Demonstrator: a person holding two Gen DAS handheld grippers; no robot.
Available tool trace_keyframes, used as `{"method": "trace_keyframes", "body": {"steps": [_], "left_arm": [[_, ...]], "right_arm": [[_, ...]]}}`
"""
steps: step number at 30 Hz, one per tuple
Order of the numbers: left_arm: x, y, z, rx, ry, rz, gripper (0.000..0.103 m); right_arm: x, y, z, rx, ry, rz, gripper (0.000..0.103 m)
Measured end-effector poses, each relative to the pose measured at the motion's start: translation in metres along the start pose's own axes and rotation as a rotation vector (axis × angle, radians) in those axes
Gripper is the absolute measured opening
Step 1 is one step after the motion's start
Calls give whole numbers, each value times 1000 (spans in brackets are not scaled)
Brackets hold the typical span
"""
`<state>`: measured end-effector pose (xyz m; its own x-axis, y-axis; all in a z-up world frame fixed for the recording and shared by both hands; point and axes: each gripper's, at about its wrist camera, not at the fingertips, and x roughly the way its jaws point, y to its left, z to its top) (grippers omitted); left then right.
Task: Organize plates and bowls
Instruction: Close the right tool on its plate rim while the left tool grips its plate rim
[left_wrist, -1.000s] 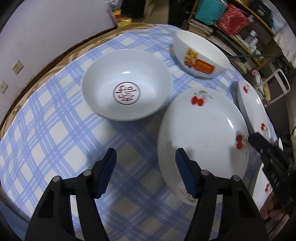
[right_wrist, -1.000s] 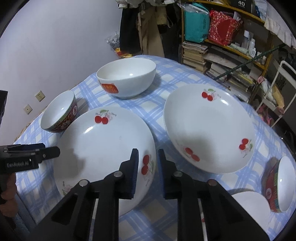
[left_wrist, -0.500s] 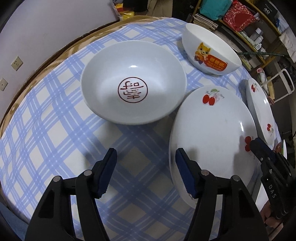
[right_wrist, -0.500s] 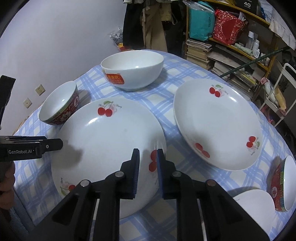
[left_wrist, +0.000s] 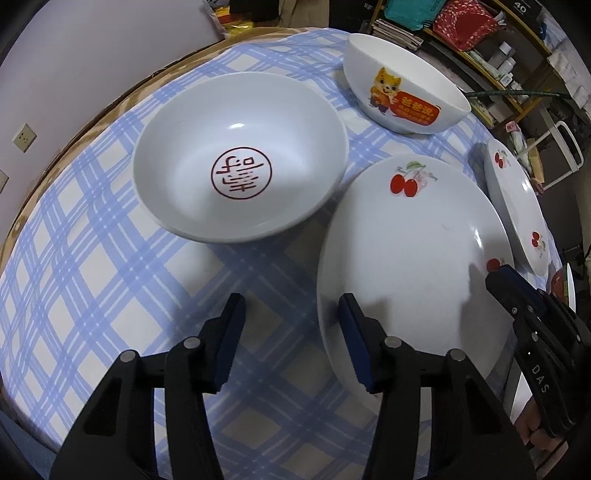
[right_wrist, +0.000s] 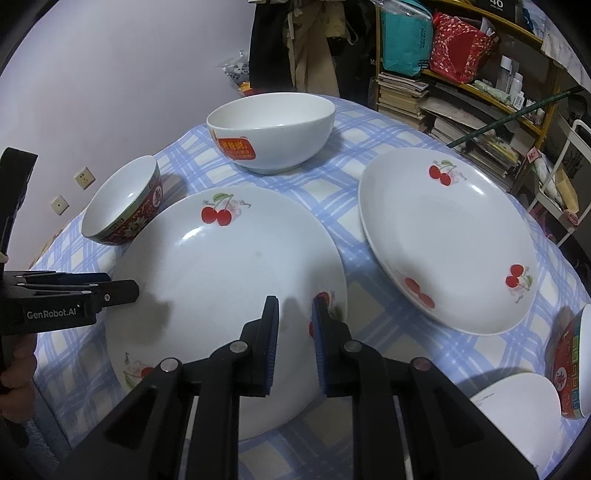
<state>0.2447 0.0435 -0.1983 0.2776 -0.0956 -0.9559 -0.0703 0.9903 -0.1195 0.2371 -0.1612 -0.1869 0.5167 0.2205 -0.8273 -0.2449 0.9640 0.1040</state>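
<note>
A white cherry plate (right_wrist: 221, 280) is lifted and tilted above the blue checked tablecloth. My right gripper (right_wrist: 294, 321) is shut on its near rim; the plate also shows in the left wrist view (left_wrist: 410, 258). My left gripper (left_wrist: 291, 332) is open, its right finger at the plate's left edge, nothing between the fingers. A second cherry plate (right_wrist: 447, 236) lies to the right. A small bowl with a red seal mark (left_wrist: 240, 155) sits ahead of the left gripper. A big white bowl with an orange label (right_wrist: 273, 129) stands at the back.
A red-patterned small bowl (right_wrist: 123, 206) sits at the left, the same bowl as the seal-marked one. Another red-patterned bowl (right_wrist: 569, 354) and a white dish (right_wrist: 517, 410) lie at the right front. Bookshelves (right_wrist: 461, 81) stand behind the round table (left_wrist: 122, 107).
The right gripper has raised and tilted the cherry plate toward the left. The left gripper has moved closer to the seal-marked bowl and the plate's left edge.
</note>
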Motion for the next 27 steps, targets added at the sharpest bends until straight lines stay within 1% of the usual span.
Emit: {"method": "trace_keyframes", "body": {"steps": [7, 9, 11, 14, 17, 23, 25, 27], "left_arm": [[3, -5, 1, 8, 5, -1, 51], [4, -6, 1, 8, 5, -9, 48], [5, -7, 1, 7, 13, -53, 32], [6, -10, 1, 4, 21, -88, 24], [8, -14, 1, 13, 25, -95, 22], [10, -16, 3, 17, 29, -95, 23], [11, -16, 4, 20, 30, -91, 24], [12, -18, 4, 29, 28, -85, 24]], "right_arm": [[1, -2, -1, 7, 4, 4, 19], [2, -1, -1, 11, 3, 8, 19], [2, -1, -2, 15, 3, 13, 19], [3, -2, -2, 16, 3, 14, 19], [3, -2, -2, 21, 3, 17, 19], [-2, -8, -1, 43, -5, 23, 19], [-7, -9, 1, 45, -11, 14, 19], [-14, -7, 2, 23, -30, -14, 19]]}}
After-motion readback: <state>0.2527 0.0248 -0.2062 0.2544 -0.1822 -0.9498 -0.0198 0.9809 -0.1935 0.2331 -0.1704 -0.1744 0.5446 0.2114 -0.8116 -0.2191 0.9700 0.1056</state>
